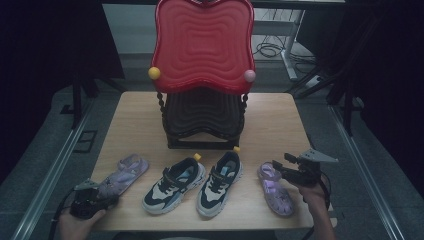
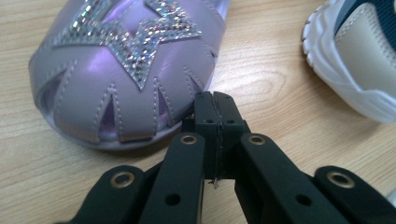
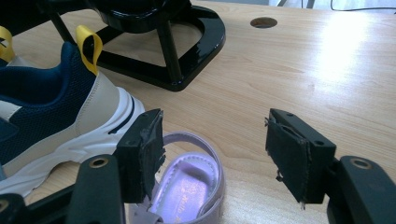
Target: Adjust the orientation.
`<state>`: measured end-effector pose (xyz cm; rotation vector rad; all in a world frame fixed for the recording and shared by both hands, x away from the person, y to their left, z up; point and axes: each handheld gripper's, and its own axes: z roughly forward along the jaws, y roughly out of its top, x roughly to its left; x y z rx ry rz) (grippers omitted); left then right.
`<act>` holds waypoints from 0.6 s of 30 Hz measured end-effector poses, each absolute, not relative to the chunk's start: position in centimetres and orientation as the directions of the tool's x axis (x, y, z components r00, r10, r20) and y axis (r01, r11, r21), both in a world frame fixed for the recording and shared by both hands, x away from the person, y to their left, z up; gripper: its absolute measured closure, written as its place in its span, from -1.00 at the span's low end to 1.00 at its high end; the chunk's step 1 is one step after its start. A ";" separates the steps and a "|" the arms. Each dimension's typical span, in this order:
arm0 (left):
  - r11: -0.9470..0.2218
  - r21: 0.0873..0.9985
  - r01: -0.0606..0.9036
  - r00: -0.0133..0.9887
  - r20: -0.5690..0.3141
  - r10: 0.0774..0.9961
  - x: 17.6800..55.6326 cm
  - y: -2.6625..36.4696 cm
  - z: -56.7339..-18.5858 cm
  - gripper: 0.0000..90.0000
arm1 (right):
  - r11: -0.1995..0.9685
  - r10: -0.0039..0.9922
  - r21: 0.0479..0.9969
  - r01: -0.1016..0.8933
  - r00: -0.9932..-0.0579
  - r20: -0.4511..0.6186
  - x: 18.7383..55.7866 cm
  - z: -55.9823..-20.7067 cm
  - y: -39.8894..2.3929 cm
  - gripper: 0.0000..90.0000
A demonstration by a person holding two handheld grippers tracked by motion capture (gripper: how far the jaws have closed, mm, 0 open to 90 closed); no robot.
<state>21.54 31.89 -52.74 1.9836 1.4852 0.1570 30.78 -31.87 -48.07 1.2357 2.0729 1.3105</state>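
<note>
A wooden surface (image 1: pixel 280 120) carried a red-topped black rack (image 1: pixel 202 90) at its far middle, and four shoes lay in a row along the near edge. In the middle of the row, two navy-and-white sneakers (image 1: pixel 175 185) (image 1: pixel 220 182) lay with their toes toward the person and their yellow heel loops toward the rack. The left purple sandal (image 1: pixel 122 175) lay slantwise, its long axis running from near left to far right and its glittered toe at the near left. The right purple sandal (image 1: pixel 275 189) lay with its long axis running front to back, leaning a little left at the far end. The right gripper (image 3: pixel 212 154) was spread, its jaws standing to either side of that sandal's heel strap. The left gripper (image 2: pixel 216 109) was pressed together and empty, its tip right at the left sandal's toe.
</note>
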 end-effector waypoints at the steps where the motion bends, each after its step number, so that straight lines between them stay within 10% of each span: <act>1: -0.150 0.553 0.819 0.346 -0.268 0.899 21.5 31.9 -52.8 0.99 | 0.171 0.839 0.866 0.470 -0.531 0.122 30.8 -48.1 -31.9 -0.18; 18: -0.094 0.532 0.841 0.297 -0.311 0.903 23.9 35.5 -52.5 0.97 | 0.163 0.848 0.857 0.489 -0.513 0.131 30.9 -48.5 -31.8 -0.18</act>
